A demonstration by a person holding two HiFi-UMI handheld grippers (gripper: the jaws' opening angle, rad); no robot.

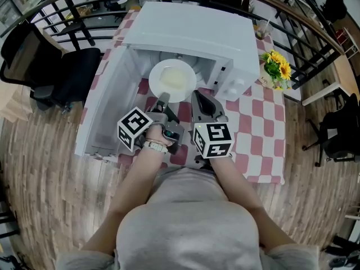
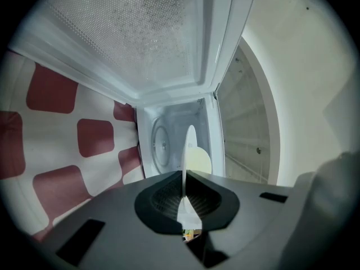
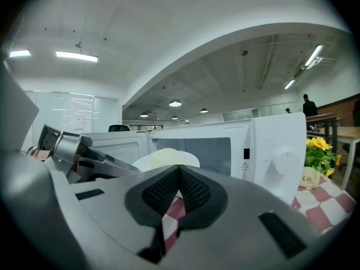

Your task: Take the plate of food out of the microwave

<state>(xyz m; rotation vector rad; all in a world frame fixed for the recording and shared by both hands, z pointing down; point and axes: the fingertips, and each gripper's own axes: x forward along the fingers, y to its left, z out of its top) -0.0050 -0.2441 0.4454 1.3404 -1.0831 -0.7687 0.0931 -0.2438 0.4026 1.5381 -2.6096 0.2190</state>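
Checkered tablecloth (image 1: 264,122) bears the microwave (image 1: 191,32) and flowers (image 1: 277,67); left tongs (image 1: 163,98) pinch the plate (image 1: 172,80), right tongs (image 1: 197,96) closed, empty.

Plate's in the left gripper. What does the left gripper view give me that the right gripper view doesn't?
Left gripper view only: the round turntable inside the microwave. Right gripper view only: the control dial, the sunflowers, and the right gripper, shut and empty. Both: the plate, the left gripper shut on its rim, and the checked tablecloth.
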